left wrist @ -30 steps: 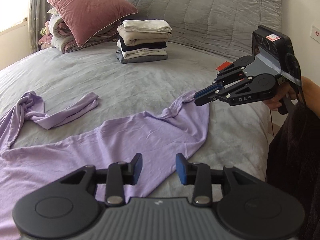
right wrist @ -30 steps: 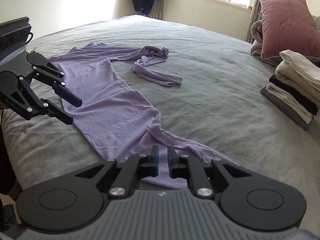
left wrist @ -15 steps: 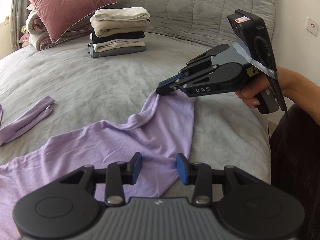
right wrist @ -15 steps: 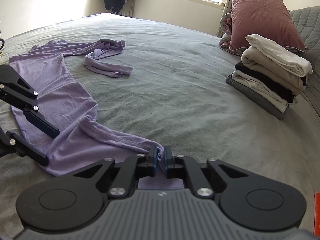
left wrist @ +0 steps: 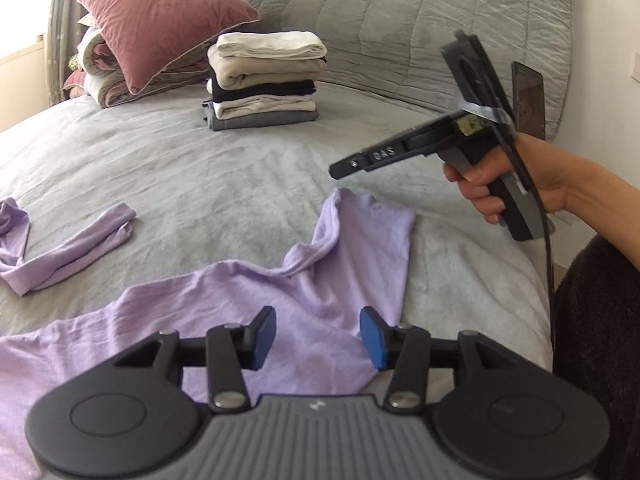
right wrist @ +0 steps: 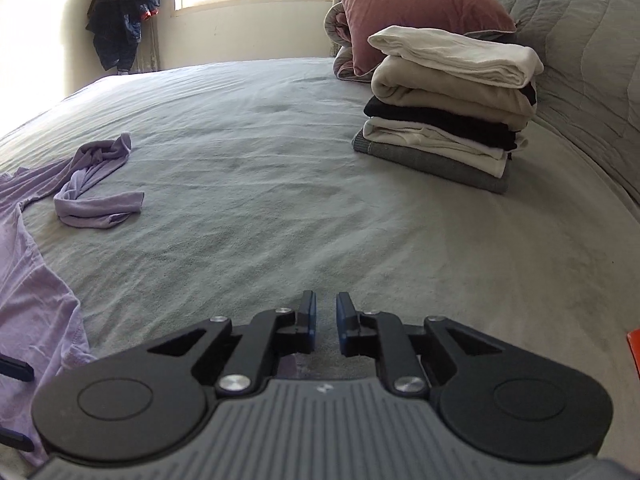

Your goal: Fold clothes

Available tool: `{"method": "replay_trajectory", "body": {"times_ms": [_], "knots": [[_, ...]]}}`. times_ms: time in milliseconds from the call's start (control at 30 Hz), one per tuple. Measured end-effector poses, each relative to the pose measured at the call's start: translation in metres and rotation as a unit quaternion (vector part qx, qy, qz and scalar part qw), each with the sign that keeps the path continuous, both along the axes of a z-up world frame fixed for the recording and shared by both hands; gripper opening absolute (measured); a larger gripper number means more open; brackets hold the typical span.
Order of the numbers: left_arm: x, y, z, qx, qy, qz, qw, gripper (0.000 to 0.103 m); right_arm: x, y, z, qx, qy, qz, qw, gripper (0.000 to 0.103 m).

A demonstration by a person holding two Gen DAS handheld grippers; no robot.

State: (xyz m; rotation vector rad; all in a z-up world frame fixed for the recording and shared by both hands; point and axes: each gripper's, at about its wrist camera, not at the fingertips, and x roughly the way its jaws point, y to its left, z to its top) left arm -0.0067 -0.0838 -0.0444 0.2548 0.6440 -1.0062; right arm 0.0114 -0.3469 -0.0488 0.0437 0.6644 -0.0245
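Note:
A lilac long-sleeved top (left wrist: 224, 300) lies spread on the grey bed. One sleeve (left wrist: 372, 216) lies flat toward the headboard, the other sleeve (left wrist: 68, 248) is bunched at the left. My left gripper (left wrist: 318, 336) is open and empty, just above the top's body. My right gripper (left wrist: 334, 170) hovers above the near sleeve end, apart from it. In the right wrist view the right gripper (right wrist: 324, 320) stands slightly open with nothing between the pads. The top (right wrist: 36, 292) lies at that view's left, with the bunched sleeve (right wrist: 96, 196) beyond.
A stack of folded clothes (left wrist: 264, 80) stands near the headboard, also in the right wrist view (right wrist: 452, 120). A pink pillow (left wrist: 160, 12) on rolled bedding lies behind it. The bed's right edge (left wrist: 536, 320) is close to the person. Dark clothes (right wrist: 124, 12) hang by the window.
My right gripper has let go of the sleeve end, opened slightly and lifted away. The sleeve now lies flat on the bed. My left gripper stays open over the top.

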Motion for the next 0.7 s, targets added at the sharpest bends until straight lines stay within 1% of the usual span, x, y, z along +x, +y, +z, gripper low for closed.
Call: {"method": "replay_trajectory", "body": {"times_ms": [67,100,133,233,300,333,400,533,633,667,700], "knots": [[0.006,-0.004,0.003,-0.001,0.002,0.020,0.9998,0.047,-0.010,-0.007,0.003,0.019,0.004,-0.001,1.000,0.024],[0.007,-0.007,0.003,0.003,-0.001,0.023,0.9997,0.047,-0.016,-0.010,0.005,0.027,0.006,-0.002,1.000,0.033],[0.008,-0.011,0.003,0.009,-0.005,0.024,0.9997,0.047,-0.022,-0.014,0.005,0.036,0.009,-0.001,0.999,0.039],[0.012,-0.027,-0.002,0.036,-0.022,0.022,0.9989,0.047,-0.040,-0.021,0.004,0.069,0.023,0.008,0.997,0.039],[0.018,-0.036,-0.005,0.050,-0.031,0.030,0.9978,0.047,-0.051,-0.025,0.001,0.089,0.034,0.015,0.995,0.039],[0.021,-0.041,-0.007,0.055,-0.035,0.035,0.9972,0.047,-0.056,-0.025,0.000,0.098,0.039,0.019,0.994,0.039],[0.029,-0.047,-0.006,0.053,-0.036,0.054,0.9965,0.047,-0.063,-0.024,-0.003,0.105,0.046,0.027,0.993,0.039],[0.049,-0.057,-0.005,0.055,-0.042,0.103,0.9923,0.047,-0.069,-0.020,-0.002,0.097,0.048,0.040,0.993,0.040],[0.067,-0.064,-0.005,0.072,-0.046,0.165,0.9825,0.046,-0.071,-0.019,-0.002,0.103,0.050,0.043,0.992,0.040],[0.072,-0.066,-0.004,0.074,-0.042,0.183,0.9795,0.046,-0.071,-0.019,-0.002,0.108,0.050,0.045,0.992,0.040],[0.075,-0.066,-0.002,0.066,-0.031,0.190,0.9790,0.046,-0.071,-0.019,-0.001,0.114,0.050,0.047,0.991,0.040]]}}
